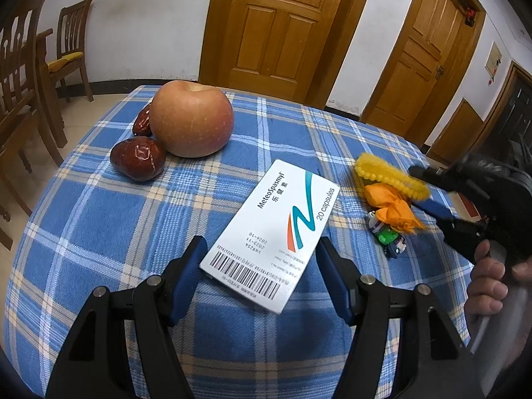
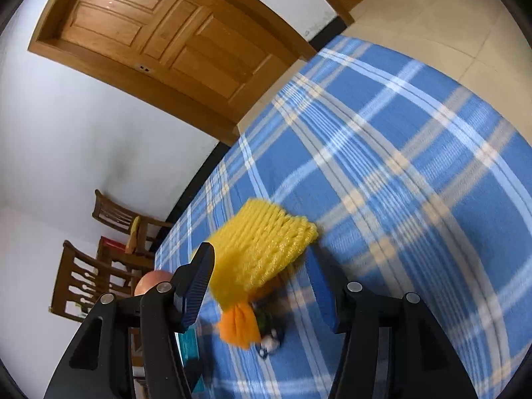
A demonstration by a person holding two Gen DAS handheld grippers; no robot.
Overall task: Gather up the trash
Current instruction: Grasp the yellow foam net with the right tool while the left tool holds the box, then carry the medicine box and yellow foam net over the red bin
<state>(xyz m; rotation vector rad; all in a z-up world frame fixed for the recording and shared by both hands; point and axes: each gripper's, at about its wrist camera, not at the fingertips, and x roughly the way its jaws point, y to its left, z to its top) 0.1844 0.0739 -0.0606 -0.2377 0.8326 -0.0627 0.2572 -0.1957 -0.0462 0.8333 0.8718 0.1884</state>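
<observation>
A white medicine box (image 1: pixel 276 232) lies on the blue plaid tablecloth (image 1: pixel 99 226), its near end between the open fingers of my left gripper (image 1: pixel 261 249). A yellow foam fruit net (image 1: pixel 390 179) and crumpled orange paper (image 1: pixel 395 211) lie at the right. My right gripper (image 1: pixel 429 189) reaches in from the right beside them. In the right wrist view the right gripper (image 2: pixel 266 256) is open, with the foam net (image 2: pixel 262 252) and the orange paper (image 2: pixel 239 327) between its fingers, blurred.
An apple (image 1: pixel 191 119) and two red dates (image 1: pixel 138 158) sit at the table's far left. A small toy figure (image 1: pixel 389 236) lies under the orange paper. Wooden chairs (image 1: pixel 20 76) stand left of the table; wooden doors (image 1: pixel 276 26) are behind.
</observation>
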